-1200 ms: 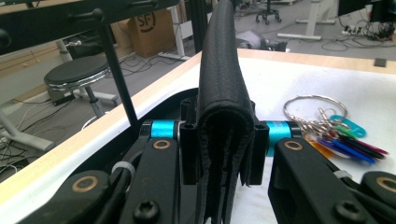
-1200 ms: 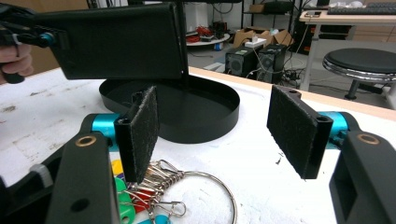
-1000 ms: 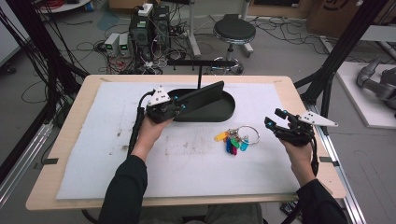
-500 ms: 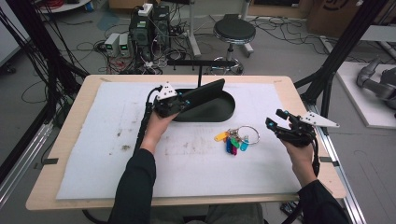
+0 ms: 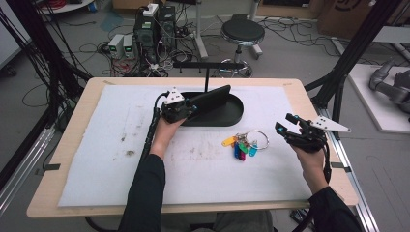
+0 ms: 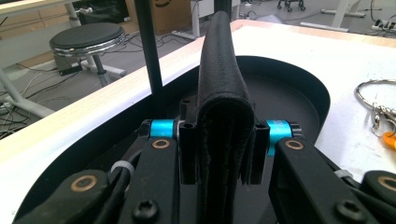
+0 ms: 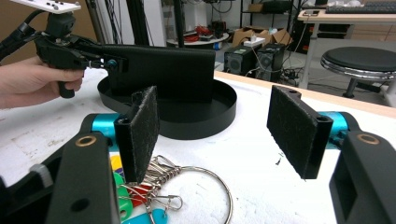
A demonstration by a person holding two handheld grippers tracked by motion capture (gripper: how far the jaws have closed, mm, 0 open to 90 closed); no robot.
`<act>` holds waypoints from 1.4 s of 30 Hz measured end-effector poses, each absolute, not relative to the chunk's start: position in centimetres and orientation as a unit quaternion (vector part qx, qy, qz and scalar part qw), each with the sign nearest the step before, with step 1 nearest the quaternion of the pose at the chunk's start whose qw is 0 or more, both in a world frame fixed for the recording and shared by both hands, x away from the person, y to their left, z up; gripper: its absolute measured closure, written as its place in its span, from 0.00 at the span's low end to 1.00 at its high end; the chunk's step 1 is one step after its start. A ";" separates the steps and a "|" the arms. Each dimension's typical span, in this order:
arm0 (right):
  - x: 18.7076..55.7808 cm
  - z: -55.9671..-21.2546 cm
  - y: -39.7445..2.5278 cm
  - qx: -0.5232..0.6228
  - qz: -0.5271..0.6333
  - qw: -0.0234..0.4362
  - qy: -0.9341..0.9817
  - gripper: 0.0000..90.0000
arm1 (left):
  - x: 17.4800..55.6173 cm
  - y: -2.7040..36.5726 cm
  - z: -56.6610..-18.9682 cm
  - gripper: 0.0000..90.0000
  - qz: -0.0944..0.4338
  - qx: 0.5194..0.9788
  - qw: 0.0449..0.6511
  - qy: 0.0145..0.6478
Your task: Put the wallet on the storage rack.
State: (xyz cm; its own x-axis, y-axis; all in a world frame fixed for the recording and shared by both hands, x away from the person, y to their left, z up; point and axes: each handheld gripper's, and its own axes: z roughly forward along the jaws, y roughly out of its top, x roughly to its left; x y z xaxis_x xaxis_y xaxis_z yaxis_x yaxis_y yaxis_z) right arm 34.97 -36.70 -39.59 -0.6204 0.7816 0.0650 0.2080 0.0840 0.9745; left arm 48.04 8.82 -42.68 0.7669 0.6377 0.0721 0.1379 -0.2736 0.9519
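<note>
Wallet work is about half done, judging by how things lie. The left gripper has its fingers clamped on one end of the black folded wallet, which stands on edge and reaches out over the black oval tray at the far middle of the desk. In the left gripper view the wallet sits squeezed between the two pads, its fold uppermost, above the tray floor; whether its lower edge touches the tray I cannot tell. It looks as if the wallet is to be laid in the tray, so lowering and release are left.

The right gripper hovers near the right edge of the desk with its fingers wide apart, holding nothing. Just beside it lies a key ring with coloured tags, untouched on the white mat. That bunch appears to be the next thing to pick up, if it belongs in the tray too.
</note>
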 end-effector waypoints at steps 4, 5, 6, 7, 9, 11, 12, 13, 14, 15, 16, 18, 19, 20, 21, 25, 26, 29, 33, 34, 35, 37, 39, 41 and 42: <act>35.0 -39.6 -36.7 0.356 0.575 0.250 0.693 0.39 | 48.1 9.0 -42.9 0.80 0.230 0.772 0.532 0.261; 35.0 -39.6 -36.7 0.356 0.575 0.250 0.693 0.39 | 48.1 9.1 -42.9 0.80 0.230 0.775 0.527 0.261; 35.0 -39.6 -36.7 0.355 0.575 0.250 0.693 0.39 | 48.1 9.1 -43.0 0.79 0.228 0.775 0.527 0.263; 35.0 -39.6 -36.7 0.355 0.575 0.249 0.694 0.39 | 48.1 9.1 -43.0 0.79 0.228 0.778 0.523 0.264; 35.0 -39.6 -36.7 0.356 0.575 0.248 0.694 0.39 | 48.1 9.1 -43.0 0.75 0.231 0.781 0.516 0.267; 35.0 -39.6 -36.7 0.356 0.574 0.248 0.694 0.39 | 48.1 9.1 -43.0 0.72 0.233 0.777 0.514 0.277; 35.0 -39.7 -36.7 0.355 0.575 0.248 0.695 0.39 | 48.1 9.1 -43.0 0.65 0.233 0.775 0.514 0.285; 35.0 -39.7 -36.7 0.355 0.575 0.248 0.695 0.39 | 48.1 9.1 -42.9 0.65 0.234 0.773 0.513 0.291; 35.0 -39.7 -36.7 0.355 0.574 0.248 0.695 0.39 | 48.0 9.1 -42.9 0.57 0.236 0.776 0.503 0.297; 35.1 -39.7 -36.7 0.354 0.574 0.248 0.696 0.39 | 48.0 9.1 -42.9 0.52 0.236 0.776 0.503 0.297; 35.0 -39.7 -36.7 0.354 0.574 0.247 0.696 0.39 | 48.0 9.1 -42.8 0.47 0.235 0.776 0.501 0.303; 35.0 -39.7 -36.7 0.355 0.574 0.248 0.695 0.39 | 47.9 9.2 -42.7 0.43 0.230 0.778 0.496 0.310; 35.0 -39.7 -36.7 0.355 0.574 0.247 0.695 0.39 | 47.8 9.3 -42.6 0.40 0.229 0.778 0.494 0.313; 35.1 -39.7 -36.7 0.357 0.574 0.246 0.694 0.39 | 47.6 9.5 -42.4 0.34 0.218 0.777 0.499 0.317; 35.1 -39.7 -36.8 0.356 0.576 0.248 0.693 0.39 | 47.6 9.5 -42.4 0.30 0.218 0.777 0.499 0.317; 35.1 -39.7 -36.8 0.358 0.575 0.249 0.692 0.39 | 46.5 9.9 -41.5 0.30 0.230 0.779 0.497 0.305; 35.1 -39.7 -36.8 0.357 0.576 0.249 0.692 0.39 | 46.3 10.0 -41.3 0.30 0.228 0.779 0.497 0.307; 35.1 -39.7 -36.7 0.356 0.574 0.249 0.694 0.39 | 45.4 10.5 -40.6 0.30 0.234 0.778 0.491 0.316; 35.2 -39.7 -36.7 0.356 0.574 0.249 0.694 0.39 | 43.7 11.4 -39.8 0.30 0.247 0.771 0.493 0.318; 35.2 -39.7 -36.7 0.357 0.574 0.248 0.694 0.39 | 43.2 11.8 -39.7 0.30 0.246 0.770 0.495 0.318; 35.2 -39.7 -36.7 0.357 0.573 0.248 0.694 0.38 | 43.0 11.9 -39.6 0.30 0.240 0.772 0.495 0.318; 35.1 -39.7 -36.7 0.358 0.573 0.249 0.694 0.38 | 42.1 12.4 -39.5 0.30 0.256 0.771 0.490 0.316; 35.1 -39.7 -36.7 0.357 0.573 0.250 0.694 0.38 | 41.2 13.0 -39.6 0.31 0.261 0.766 0.494 0.318; 35.1 -39.7 -36.6 0.356 0.572 0.251 0.695 0.38 | 40.4 13.8 -39.7 0.31 0.261 0.762 0.497 0.322; 35.1 -39.7 -36.6 0.356 0.571 0.251 0.696 0.38 | 40.0 14.1 -39.8 0.31 0.264 0.757 0.501 0.325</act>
